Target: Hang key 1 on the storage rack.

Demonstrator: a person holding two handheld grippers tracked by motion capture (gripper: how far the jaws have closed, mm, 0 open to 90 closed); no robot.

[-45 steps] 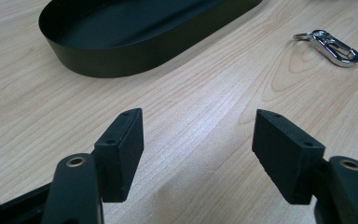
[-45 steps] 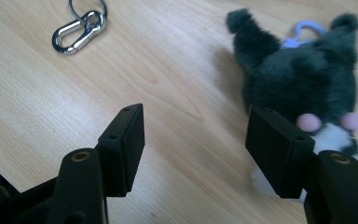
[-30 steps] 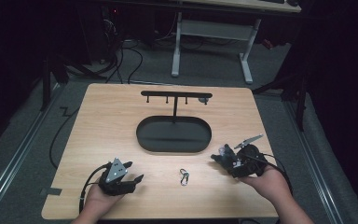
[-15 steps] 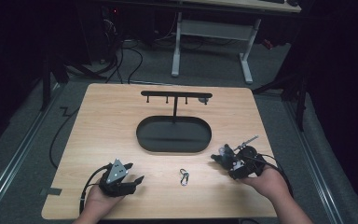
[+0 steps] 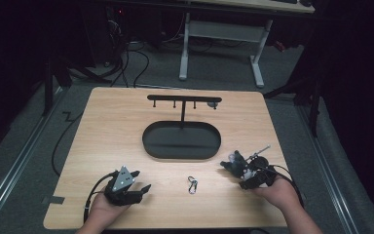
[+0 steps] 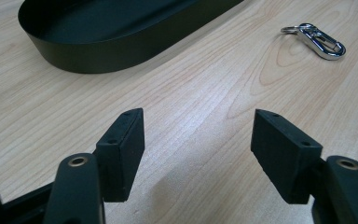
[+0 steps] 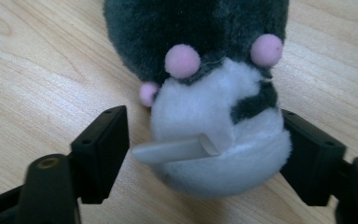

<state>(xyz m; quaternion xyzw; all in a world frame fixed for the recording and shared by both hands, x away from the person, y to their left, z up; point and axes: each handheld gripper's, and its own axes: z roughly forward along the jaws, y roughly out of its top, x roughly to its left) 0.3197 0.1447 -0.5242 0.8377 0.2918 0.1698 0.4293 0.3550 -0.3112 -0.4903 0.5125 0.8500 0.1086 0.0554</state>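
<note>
A grey-and-white plush toy (image 7: 214, 107) with pink pompoms lies on the wooden table (image 5: 112, 126), between the jaws of my right gripper (image 7: 205, 120). Those jaws have just been closing; the right pad touches the plush and a gap remains at the left pad. A clear plastic tube (image 7: 177, 150) sticks out of the toy's white part. In the high view the right gripper (image 5: 230, 166) and the plush toy (image 5: 235, 159) sit at the table's front right. My left gripper (image 5: 142, 180) rests at the front left, open and empty (image 6: 198, 122). A silver carabiner (image 5: 192, 184) lies between the two hands.
A black oval tray (image 5: 148, 142) lies at the table's middle, its wall (image 6: 98, 52) ahead of the left jaws. Behind it stands a black rack (image 5: 182, 100) with small hooks. The carabiner (image 6: 314, 41) lies to the right of the left jaws. Cables trail off the table's left edge.
My right hand has come down toward the table with the plush toy. The left hand, the carabiner and the tray have stayed put.
</note>
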